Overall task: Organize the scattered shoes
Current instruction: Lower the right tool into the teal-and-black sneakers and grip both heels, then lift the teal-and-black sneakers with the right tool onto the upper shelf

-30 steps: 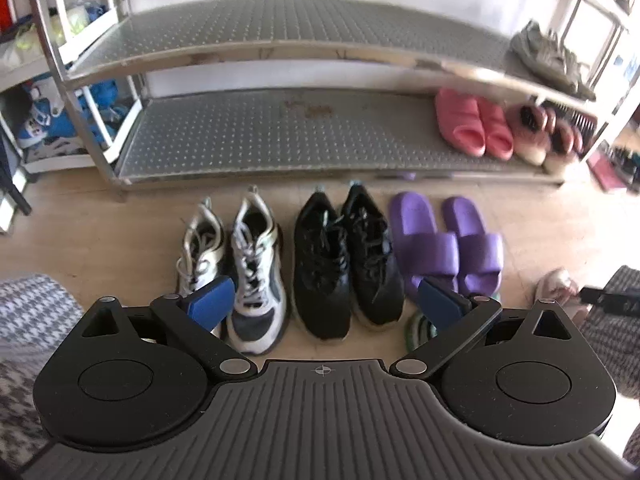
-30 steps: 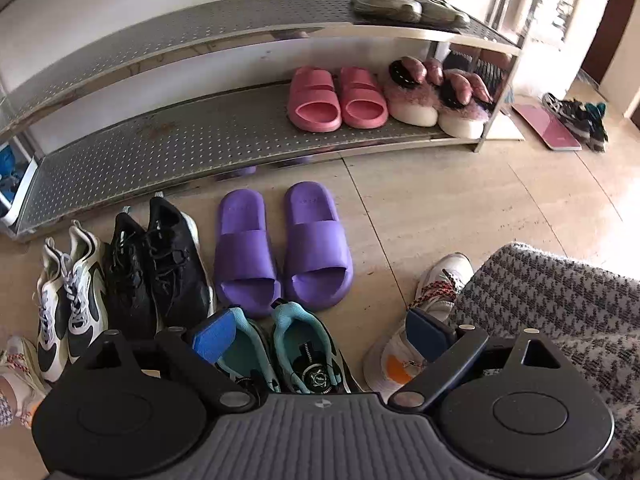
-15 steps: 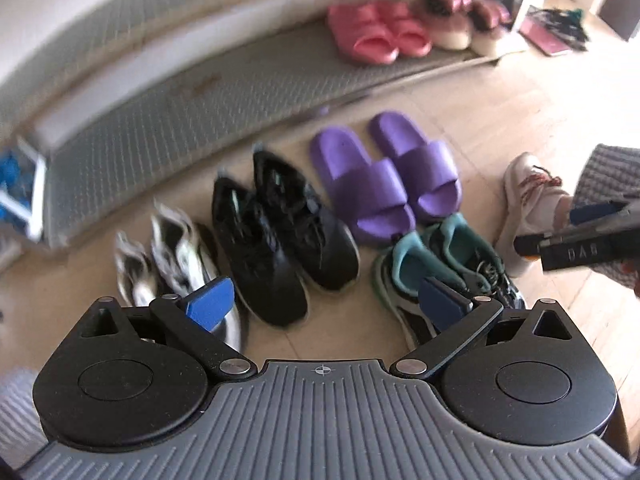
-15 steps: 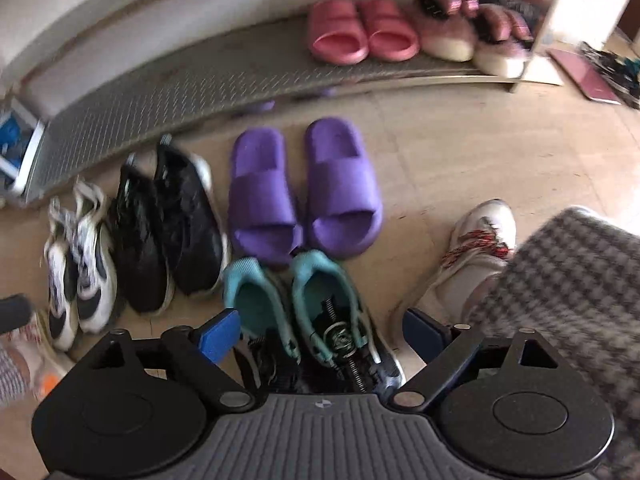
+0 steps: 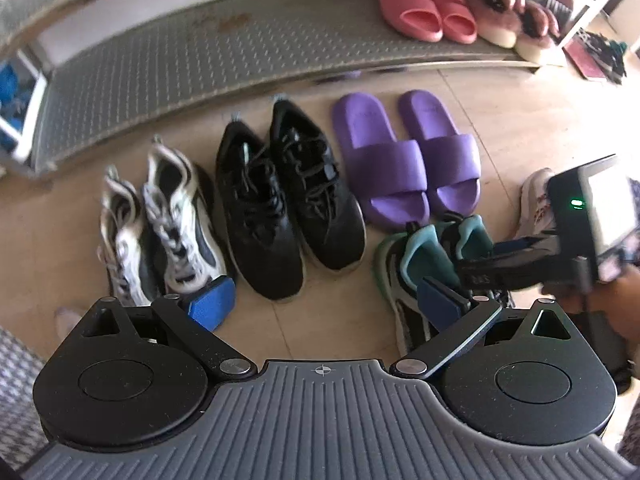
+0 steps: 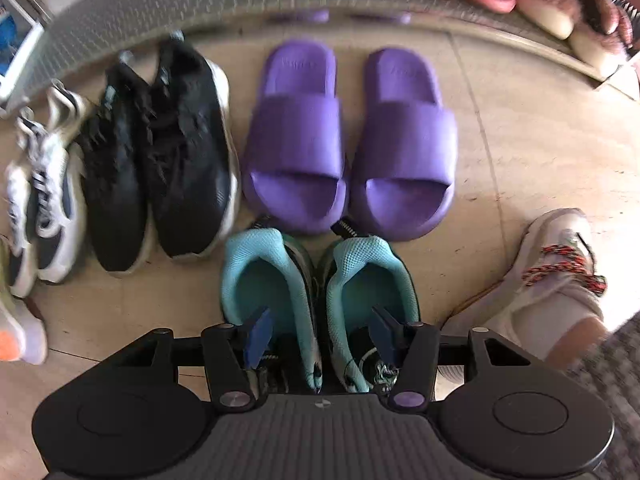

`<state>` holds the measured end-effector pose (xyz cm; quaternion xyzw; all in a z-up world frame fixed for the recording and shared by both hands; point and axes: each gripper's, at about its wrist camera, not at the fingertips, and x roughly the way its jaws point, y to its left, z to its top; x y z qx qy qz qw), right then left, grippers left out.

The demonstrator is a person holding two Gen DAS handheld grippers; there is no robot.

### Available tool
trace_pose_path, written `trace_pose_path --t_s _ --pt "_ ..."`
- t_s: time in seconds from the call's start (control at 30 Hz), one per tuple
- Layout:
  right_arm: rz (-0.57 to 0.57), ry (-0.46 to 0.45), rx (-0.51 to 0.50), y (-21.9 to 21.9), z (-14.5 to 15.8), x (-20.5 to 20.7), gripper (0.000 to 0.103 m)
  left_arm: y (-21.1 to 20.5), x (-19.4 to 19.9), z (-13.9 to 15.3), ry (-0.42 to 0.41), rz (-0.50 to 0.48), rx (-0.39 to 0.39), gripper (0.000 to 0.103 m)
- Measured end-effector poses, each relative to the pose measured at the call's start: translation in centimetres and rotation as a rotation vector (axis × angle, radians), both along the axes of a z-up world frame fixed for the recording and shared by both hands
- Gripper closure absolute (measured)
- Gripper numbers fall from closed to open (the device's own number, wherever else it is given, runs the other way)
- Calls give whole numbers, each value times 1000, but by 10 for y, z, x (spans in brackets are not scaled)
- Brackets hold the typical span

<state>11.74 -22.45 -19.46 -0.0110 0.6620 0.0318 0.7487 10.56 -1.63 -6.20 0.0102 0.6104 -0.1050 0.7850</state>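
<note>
A pair of teal-lined sneakers stands on the floor in front of purple slides. My right gripper is low over the teal pair, one blue finger inside each shoe's opening, jaws half closed around the two inner collars. It also shows in the left wrist view at the teal pair. My left gripper is open and empty above bare floor, in front of the black sneakers and the white-grey sneakers.
A metal shoe rack runs along the back with pink slides and fluffy slippers on its lower shelf. The person's white sneaker stands at the right. Another shoe toe is at the left.
My right gripper has dropped down onto the teal sneakers and its jaws have narrowed around their inner collars. My left gripper view has swung back left toward the row.
</note>
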Motion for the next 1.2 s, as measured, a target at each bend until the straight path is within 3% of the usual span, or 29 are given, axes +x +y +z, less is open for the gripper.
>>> trace_pose_path --t_s 0.2,0.37,0.47,0.5,0.57,0.67,0.9,1.07,1.2 --pt "26 78 11 -6 -41 22 49 3 6 -8 34 3 23 3" --pt "-5 87 59 -8 -66 28 56 3 11 -10 45 6 14 3" --pt "-1 39 34 -5 -71 25 44 2 13 -11 50 2 17 3" --pt "4 31 36 -5 -65 22 46 2 13 -11 49 2 18 3" --pt "12 14 41 -4 -52 15 66 3 13 -10 44 1 23 3" --pt "25 -11 49 -3 -34 5 75 6 13 -7 24 6 31 3" --pt "60 -91 66 3 23 -29 77 15 5 7 -34 47 18 3" --pt "-1 -206 97 -2 69 -52 78 14 -12 37 -184 57 -37 3" --pt "-78 -326 146 -12 117 -62 78 17 -22 54 -293 52 -6 3"
